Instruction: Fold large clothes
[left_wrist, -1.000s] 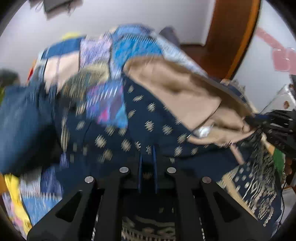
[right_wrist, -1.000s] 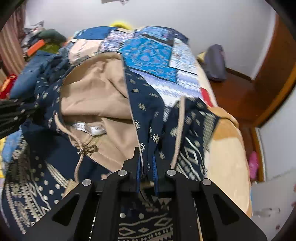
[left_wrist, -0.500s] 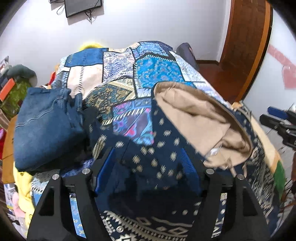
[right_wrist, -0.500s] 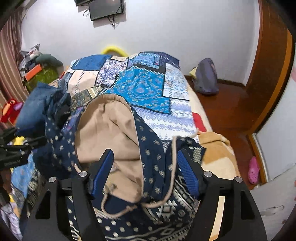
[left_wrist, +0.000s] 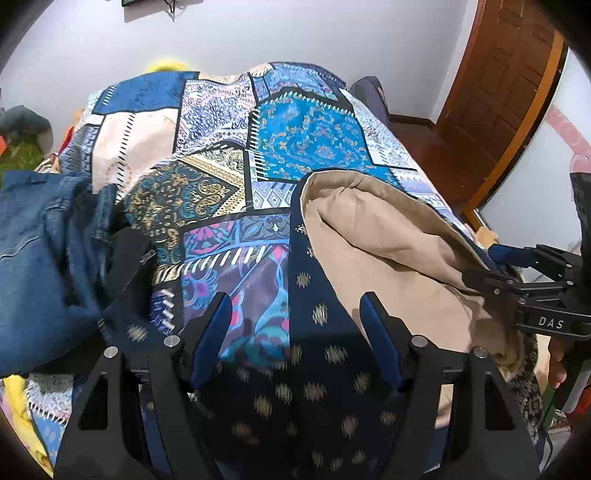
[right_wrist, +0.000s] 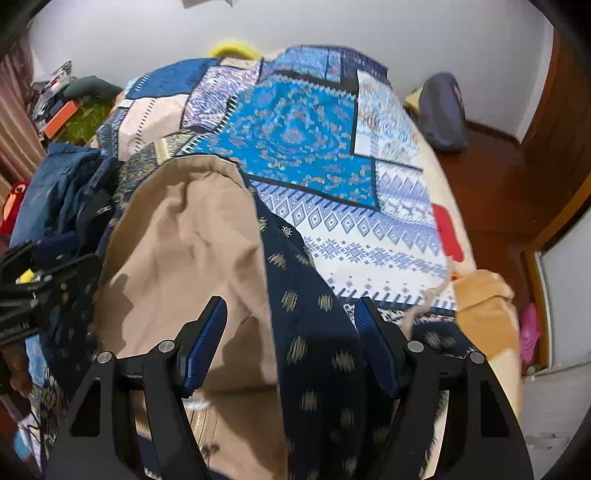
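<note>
both the left claw (left_wrist: 295, 325) and right claw (right_wrist: 288, 325) sit spread over the navy hooded garment (left_wrist: 317, 369) on the bed (right_wrist: 369, 229), pinching nothing, so it looks like between-folds time and next they'd need a fresh edge to grab.

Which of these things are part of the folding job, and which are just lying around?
Part of the job: navy patterned garment with tan lining; left gripper and right gripper, both open.

Just lying about: patchwork bedspread, denim clothes, grey bag, pink slipper.
</note>
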